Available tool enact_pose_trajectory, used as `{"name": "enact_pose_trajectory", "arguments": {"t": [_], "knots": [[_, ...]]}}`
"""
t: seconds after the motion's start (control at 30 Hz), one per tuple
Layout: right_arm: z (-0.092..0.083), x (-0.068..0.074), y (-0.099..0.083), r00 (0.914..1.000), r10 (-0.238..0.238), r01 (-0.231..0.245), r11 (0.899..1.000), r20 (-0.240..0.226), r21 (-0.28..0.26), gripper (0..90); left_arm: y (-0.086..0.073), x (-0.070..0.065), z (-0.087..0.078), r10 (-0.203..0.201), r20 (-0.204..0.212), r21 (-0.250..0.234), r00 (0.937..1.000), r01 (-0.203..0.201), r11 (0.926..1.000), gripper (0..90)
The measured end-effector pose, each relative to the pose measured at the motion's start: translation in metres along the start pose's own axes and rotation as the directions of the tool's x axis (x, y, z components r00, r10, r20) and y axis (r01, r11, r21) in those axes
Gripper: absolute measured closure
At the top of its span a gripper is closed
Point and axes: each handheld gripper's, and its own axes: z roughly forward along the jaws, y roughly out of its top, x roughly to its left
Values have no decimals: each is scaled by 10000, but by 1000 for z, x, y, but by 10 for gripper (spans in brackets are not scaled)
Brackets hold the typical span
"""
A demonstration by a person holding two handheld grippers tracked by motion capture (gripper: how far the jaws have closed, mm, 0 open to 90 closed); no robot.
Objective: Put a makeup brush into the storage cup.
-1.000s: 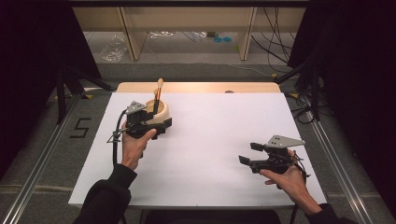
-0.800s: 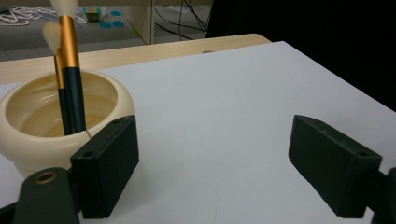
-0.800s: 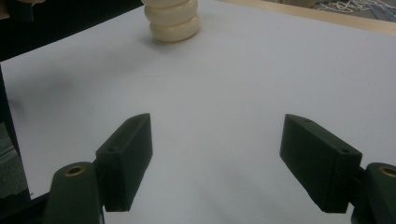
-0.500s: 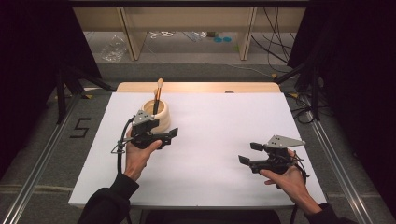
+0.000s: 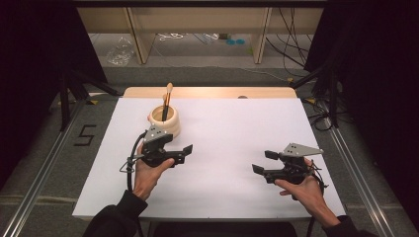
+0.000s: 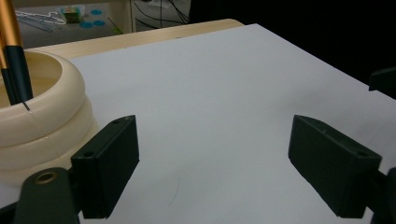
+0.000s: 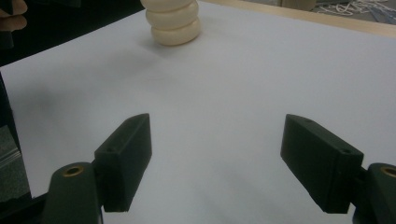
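Brush (image 5: 168,98) stands nearly upright in the cream ringed holder (image 5: 164,121) at the back-left of the white worktop (image 5: 232,128), just beyond the left gripper (image 5: 185,151), way closer than the right gripper (image 5: 261,162). Both have jaws wide open, holding nothing.

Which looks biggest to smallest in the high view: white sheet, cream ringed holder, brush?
1. white sheet, by far the largest.
2. cream ringed holder.
3. brush, a thin handle standing in the holder; its lower part is hidden inside, so its full length is unsure.
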Motion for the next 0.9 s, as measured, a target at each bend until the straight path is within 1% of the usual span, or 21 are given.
{"name": "enact_pose_trajectory", "arguments": {"t": [0.17,0.2,0.3,0.33,0.37,0.4,0.43,0.47,0.5,0.6,0.63,0.67,0.7,0.73,0.8,0.83,0.9], "knots": [[0,1,0,10000,-2,2,10000,-1,-41,257,-7,-7,-5,197,-111,-24,9997,-197,9998,162],[0,1,0,10000,1,-1,10000,-3,-52,258,-9,-8,-6,281,-64,16,9996,-281,9996,162],[0,1,0,10000,35,-35,9999,-34,-97,258,-15,-13,-7,355,46,35,9994,-355,9994,162],[0,2,0,10000,32,-32,9999,-48,-109,257,-17,-15,-9,385,58,148,9992,-386,9991,162],[0,2,0,10000,13,-14,9999,-15,-115,258,-18,-16,-9,364,121,137,9993,-365,9992,162],[0,2,0,10000,25,-25,9999,-18,-110,258,-19,-17,-10,431,176,131,9989,-433,9990,162],[0,3,0,9999,44,-45,9999,-98,-150,258,-20,-19,-13,461,157,118,9988,-463,9989,162],[0,3,0,10000,46,-47,9999,-54,-166,258,-21,-21,-15,466,127,74,9988,-467,9989,162],[2,3,0,9999,65,-69,9997,-157,-251,258,-23,-22,-17,496,115,50,9987,-497,9988,162],[2,3,-1,9999,62,-67,9996,-153,-288,257,-27,-26,-20,442,214,74,9988,-444,9990,161],[2,3,-1,9998,85,-90,9995,-175,-289,257,-28,-27,-22,414,189,116,9990,-416,9991,161],[1,2,-1,9999,32,-34,9998,-95,-210,257,-30,-28,-23,340,238,81,9991,-342,9994,160],[1,2,-1,9999,43,-45,9997,-100,-228,257,-31,-29,-24,352,345,67,9988,-355,9993,160],[1,2,0,9999,100,-104,9997,-133,-237,257,-32,-31,-25,366,293,62,9989,-368,9993,160],[1,3,0,9999,71,-75,9995,-140,-291,258,-32,-33,-27,375,285,-2,9989,-375,9993,160],[1,3,0,9999,49,-53,9995,-120,-300,257,-33,-33,-29,468,285,-30,9985,-467,9989,160],[0,4,0,9999,20,-25,9995,-162,-328,257,-34,-35,-32,518,187,-76,9985,-517,9986,160]]}}
